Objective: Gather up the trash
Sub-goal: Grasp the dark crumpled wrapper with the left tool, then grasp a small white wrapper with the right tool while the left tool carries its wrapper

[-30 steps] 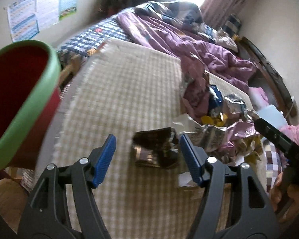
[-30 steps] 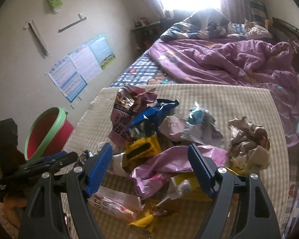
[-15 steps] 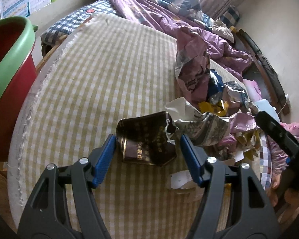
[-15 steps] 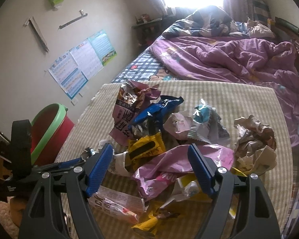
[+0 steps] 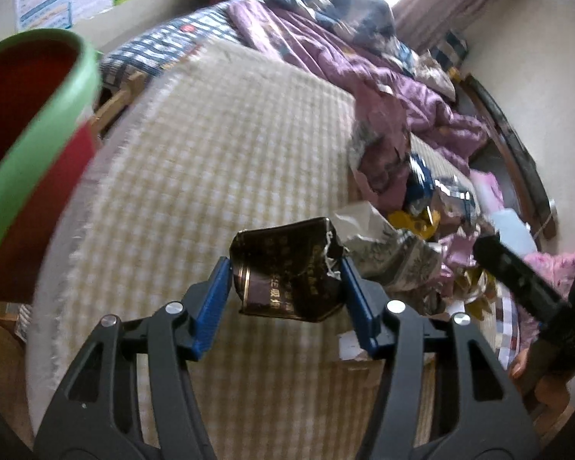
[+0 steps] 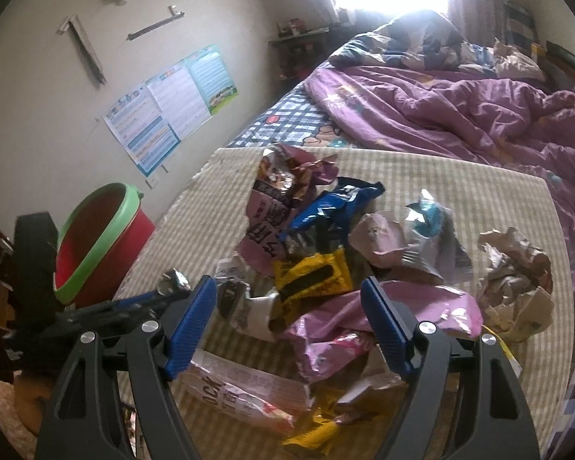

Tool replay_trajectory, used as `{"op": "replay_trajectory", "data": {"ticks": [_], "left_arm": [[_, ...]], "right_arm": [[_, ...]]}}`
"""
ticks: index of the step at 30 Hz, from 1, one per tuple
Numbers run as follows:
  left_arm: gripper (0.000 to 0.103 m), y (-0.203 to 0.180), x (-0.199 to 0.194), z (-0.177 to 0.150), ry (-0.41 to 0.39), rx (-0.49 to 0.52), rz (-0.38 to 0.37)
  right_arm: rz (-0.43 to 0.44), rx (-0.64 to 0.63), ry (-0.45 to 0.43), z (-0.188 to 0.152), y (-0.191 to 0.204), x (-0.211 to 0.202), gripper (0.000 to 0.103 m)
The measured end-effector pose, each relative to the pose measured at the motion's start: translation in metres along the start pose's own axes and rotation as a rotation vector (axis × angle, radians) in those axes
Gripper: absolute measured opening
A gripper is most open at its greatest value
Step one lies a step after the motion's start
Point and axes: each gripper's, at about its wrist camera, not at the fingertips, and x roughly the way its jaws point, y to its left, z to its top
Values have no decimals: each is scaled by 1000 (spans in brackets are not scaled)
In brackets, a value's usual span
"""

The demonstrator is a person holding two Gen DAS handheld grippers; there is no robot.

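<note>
Trash: dark wrapper [image 5: 287, 268] pinched in left claw [image 5: 285, 287] for the red bucket [image 5: 27, 145]; right claw [image 6: 287, 322] spread over the pile

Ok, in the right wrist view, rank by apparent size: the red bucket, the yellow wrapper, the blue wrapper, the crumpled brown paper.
1. red bucket
2. crumpled brown paper
3-4. blue wrapper and yellow wrapper: too alike to rank, both partly buried.

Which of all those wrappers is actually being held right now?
The dark brown wrapper with gold lettering, pinched in the left gripper. The pink, blue and yellow ones lie loose on the checked mat.
</note>
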Motion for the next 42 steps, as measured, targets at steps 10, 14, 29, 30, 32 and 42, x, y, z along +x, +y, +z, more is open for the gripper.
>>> {"op": "replay_trajectory", "data": {"ticks": [10,14,29,30,32,42], "left_arm": [[55,17,-45,1,-127,-44,98],[55,19,-49,-2,-135,-43,100],[55,19,-54,-3,-156,-43,106],[55,19,-55,-3,-158,-43,106],[55,19,-56,-3,-161,-41,106],[55,23,-66,-3,-195,-50,121]], "right_arm": [[35,-95,134,-4,36,42,75],[23,-90,172,-10,34,51,75],[62,-143,164,-13,44,42,20],[61,-149,156,-12,46,40,20],[65,-160,143,-11,49,37,19],[87,-157,87,-2,52,22,19]]}}
